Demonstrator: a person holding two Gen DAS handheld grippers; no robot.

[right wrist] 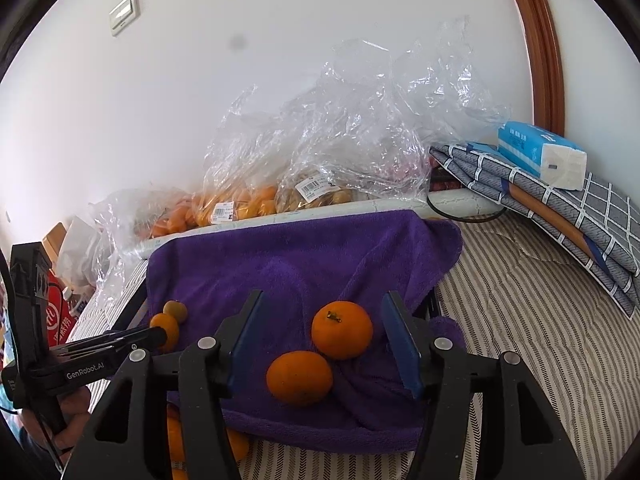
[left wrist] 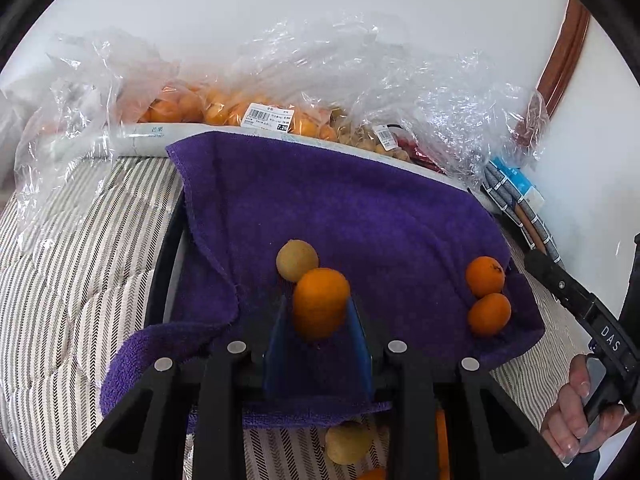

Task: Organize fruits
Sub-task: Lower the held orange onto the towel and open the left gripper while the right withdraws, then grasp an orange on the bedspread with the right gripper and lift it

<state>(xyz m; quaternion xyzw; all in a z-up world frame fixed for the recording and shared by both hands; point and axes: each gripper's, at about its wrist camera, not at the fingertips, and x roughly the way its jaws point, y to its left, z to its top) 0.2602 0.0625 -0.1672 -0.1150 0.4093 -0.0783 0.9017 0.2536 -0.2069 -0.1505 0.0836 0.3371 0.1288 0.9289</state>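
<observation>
The left claw (left wrist: 320, 320) pinches one orange (left wrist: 320, 302) above the purple towel (left wrist: 340, 208), the right claw (right wrist: 324, 340) gapes empty around two placed oranges (right wrist: 342, 330), while bagged fruit (right wrist: 240, 204) awaits.

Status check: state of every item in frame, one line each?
left hand-held gripper: shut on an orange
right hand-held gripper: open, holding nothing
two oranges: loose on the purple towel, between the right jaws
yellowish fruit: on the towel, behind the held orange
plastic bags: crumpled, open, fruit inside
tissue pack: resting on folded cloth
</observation>
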